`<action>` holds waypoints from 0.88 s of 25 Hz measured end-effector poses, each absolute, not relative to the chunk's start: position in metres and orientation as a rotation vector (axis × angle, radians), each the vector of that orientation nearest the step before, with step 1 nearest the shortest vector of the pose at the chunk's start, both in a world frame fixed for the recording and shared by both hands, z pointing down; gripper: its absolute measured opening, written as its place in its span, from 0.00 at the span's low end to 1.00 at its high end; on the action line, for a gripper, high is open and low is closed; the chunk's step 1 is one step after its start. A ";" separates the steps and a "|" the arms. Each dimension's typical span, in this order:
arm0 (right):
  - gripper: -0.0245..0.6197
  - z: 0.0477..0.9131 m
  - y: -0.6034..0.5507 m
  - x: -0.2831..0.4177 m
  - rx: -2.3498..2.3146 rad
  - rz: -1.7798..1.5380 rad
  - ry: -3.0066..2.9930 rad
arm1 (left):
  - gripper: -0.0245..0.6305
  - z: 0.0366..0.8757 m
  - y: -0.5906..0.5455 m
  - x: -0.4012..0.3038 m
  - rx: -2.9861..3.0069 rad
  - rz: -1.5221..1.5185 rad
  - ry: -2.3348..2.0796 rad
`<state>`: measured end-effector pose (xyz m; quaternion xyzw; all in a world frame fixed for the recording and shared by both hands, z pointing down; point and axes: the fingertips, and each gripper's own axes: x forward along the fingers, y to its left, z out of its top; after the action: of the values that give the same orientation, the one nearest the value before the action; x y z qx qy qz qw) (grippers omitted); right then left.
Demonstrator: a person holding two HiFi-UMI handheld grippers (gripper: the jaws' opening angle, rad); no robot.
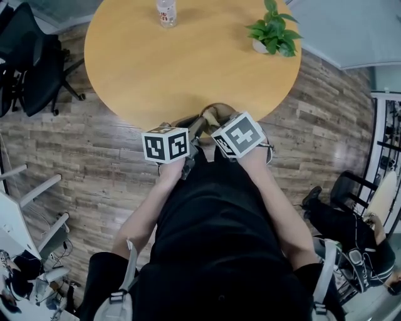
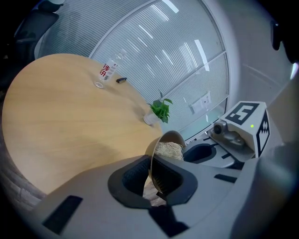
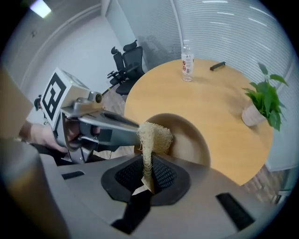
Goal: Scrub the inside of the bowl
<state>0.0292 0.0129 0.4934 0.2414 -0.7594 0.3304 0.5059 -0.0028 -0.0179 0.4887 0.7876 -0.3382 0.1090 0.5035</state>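
A tan bowl is held tilted on its side just off the near edge of the round wooden table. My left gripper is shut on the bowl's rim, one pad inside the wall and one outside. A pale fibrous loofah scrubber stands up from my right gripper, which is shut on its lower end. The scrubber's top lies inside the bowl, against its inner wall. In the head view the bowl shows only partly between the two marker cubes.
A clear water bottle and a small potted plant stand at the table's far side. A small dark object lies near the bottle. Black office chairs stand to the left, and a person sits to the right.
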 end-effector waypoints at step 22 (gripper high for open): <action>0.09 0.481 -0.005 0.046 0.904 1.206 -2.034 | 0.09 0.490 -0.012 -0.001 1.884 0.245 -0.885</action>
<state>0.0456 -0.0045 0.4808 0.3405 -0.7665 0.4543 0.3004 -0.0011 -0.0119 0.4900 0.7789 -0.3660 0.1014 0.4991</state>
